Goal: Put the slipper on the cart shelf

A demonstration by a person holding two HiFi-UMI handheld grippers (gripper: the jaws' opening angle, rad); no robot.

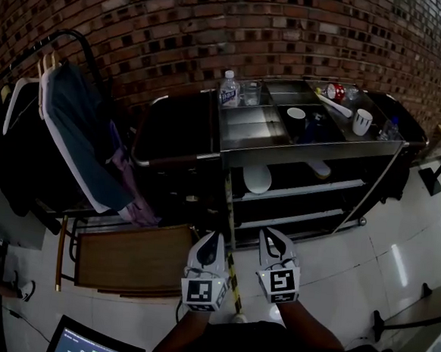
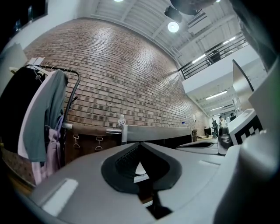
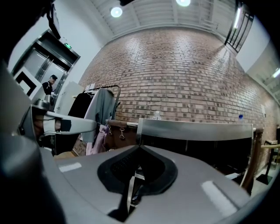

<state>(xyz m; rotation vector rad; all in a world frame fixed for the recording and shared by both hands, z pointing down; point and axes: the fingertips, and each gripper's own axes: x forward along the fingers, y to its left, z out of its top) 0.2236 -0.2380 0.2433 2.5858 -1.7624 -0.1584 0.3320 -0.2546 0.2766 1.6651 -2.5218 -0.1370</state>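
Status: left hand-held gripper (image 1: pixel 212 238) and right hand-held gripper (image 1: pixel 269 234) both closed, nothing between the jaws. Pale slipper (image 1: pixel 257 179) lies on the cart (image 1: pixel 306 149) middle shelf, ahead of both, well apart. Judged: placement done; next move, back away. Top tray carries bottle (image 1: pixel 229 88) and cup (image 1: pixel 362 122).

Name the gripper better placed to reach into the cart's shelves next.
Right, probably. The right gripper faces the cart shelves; the left gripper sits off their left end. Both are shut, empty.

Brick wall (image 1: pixel 141 21), glossy tiled floor (image 1: pixel 397 246)
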